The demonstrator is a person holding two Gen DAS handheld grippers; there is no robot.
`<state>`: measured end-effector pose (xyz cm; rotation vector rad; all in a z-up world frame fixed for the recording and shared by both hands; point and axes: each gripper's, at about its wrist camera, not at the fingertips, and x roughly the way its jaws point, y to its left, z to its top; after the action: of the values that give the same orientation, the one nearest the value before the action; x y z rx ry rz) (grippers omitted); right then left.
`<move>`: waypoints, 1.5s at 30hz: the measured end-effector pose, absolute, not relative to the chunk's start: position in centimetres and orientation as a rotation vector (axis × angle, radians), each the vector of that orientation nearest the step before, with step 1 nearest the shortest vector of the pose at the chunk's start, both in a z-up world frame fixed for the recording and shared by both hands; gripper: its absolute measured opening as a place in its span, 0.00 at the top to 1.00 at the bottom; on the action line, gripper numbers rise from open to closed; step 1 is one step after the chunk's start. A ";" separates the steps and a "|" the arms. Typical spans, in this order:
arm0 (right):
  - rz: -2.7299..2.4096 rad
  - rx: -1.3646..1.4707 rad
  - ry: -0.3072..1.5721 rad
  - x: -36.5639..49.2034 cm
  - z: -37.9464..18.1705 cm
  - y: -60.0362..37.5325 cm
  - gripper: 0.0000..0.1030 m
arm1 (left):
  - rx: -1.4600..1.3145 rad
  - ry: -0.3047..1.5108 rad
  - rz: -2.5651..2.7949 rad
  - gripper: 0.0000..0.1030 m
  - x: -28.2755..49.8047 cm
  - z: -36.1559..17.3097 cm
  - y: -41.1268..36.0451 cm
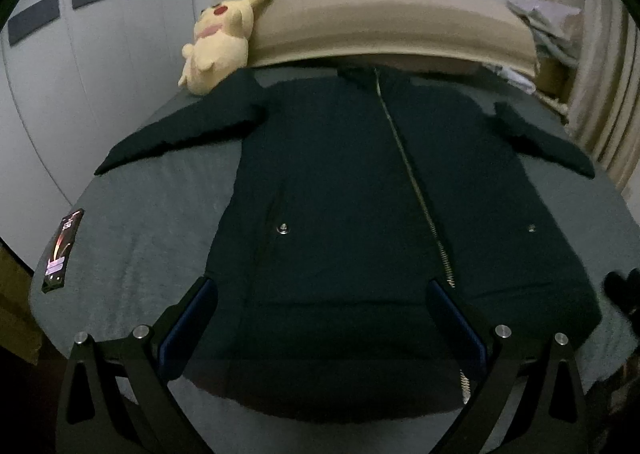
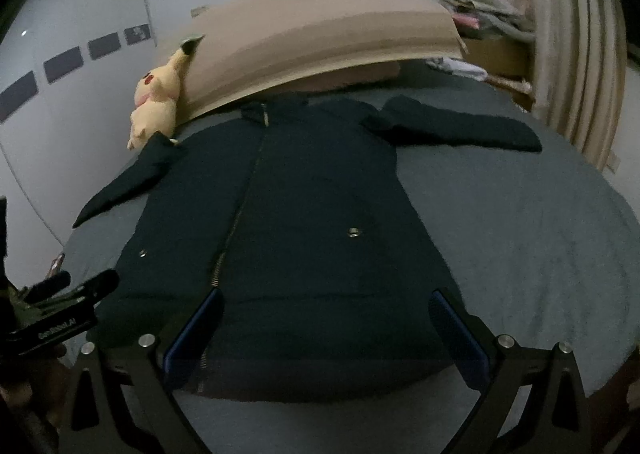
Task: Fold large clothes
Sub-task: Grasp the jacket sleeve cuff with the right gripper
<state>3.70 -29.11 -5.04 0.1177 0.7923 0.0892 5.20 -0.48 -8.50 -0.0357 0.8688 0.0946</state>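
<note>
A large dark jacket (image 1: 340, 182) lies spread flat, front up, on a grey bed (image 1: 160, 222), collar far, hem near, both sleeves out sideways. Its zipper (image 1: 412, 174) runs down the middle. My left gripper (image 1: 322, 290) hangs open over the hem, holding nothing. In the right wrist view the same jacket (image 2: 312, 222) fills the centre, and my right gripper (image 2: 326, 302) stands open above the hem's right half. The left gripper's tip (image 2: 72, 290) shows at that view's left edge. The right gripper's dark tip (image 1: 622, 286) shows at the left view's right edge.
A yellow plush toy (image 1: 218, 42) leans against the tan headboard (image 1: 380, 26) at the far left. A phone (image 1: 60, 250) lies on the bed's left side. Piled clothes (image 1: 552, 26) and a curtain (image 1: 604, 102) stand at the right. White wardrobe doors (image 1: 80, 74) line the left.
</note>
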 end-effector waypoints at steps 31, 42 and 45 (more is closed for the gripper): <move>-0.171 1.137 0.704 33.0 -14.4 -66.9 0.31 | 0.008 0.902 0.169 0.00 17.5 -14.1 0.3; -0.318 1.010 0.795 38.5 -15.3 -67.8 0.89 | -0.069 0.943 0.149 0.00 18.0 -17.2 1.2; -0.303 0.856 0.770 39.3 -11.2 -65.8 0.91 | -0.084 0.935 0.143 0.00 18.0 -17.4 1.4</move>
<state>39.25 -65.79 -11.18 0.8561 0.7704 -0.3026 18.03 1.41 -17.41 -0.0842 0.9353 0.1429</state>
